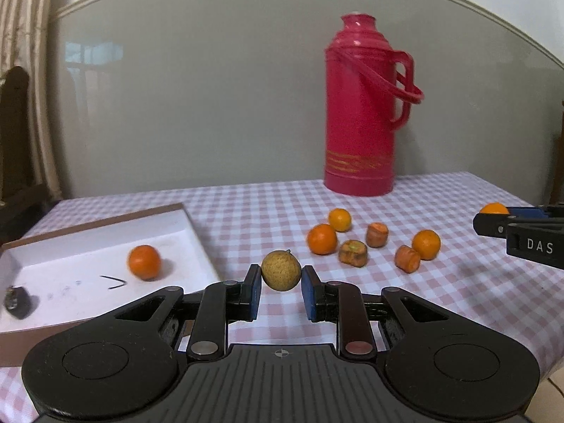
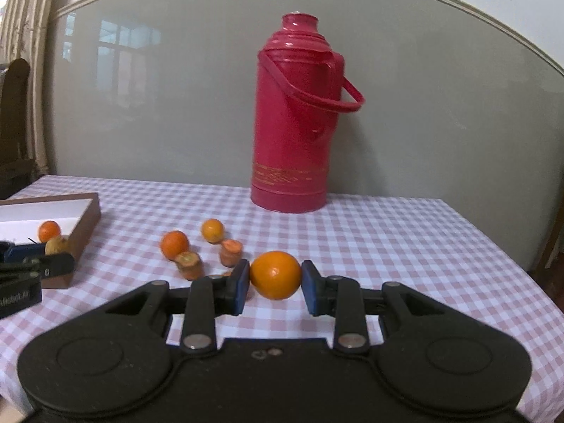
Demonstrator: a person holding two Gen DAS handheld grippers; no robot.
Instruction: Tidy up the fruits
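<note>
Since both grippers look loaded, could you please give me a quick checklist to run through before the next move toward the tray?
1. Left gripper shut on the yellowish fruit: ok.
2. Right gripper shut on the orange: ok.
3. Free space in the white tray beside the orange already inside: ok.
4. Grippers apart from each other: ok.
5. Red thermos away from the path: ok.
6. Grip firmness: cannot tell.

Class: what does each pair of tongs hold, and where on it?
Left tongs: yellowish round fruit, gripped at its sides. Right tongs: orange, gripped at its sides.
</note>
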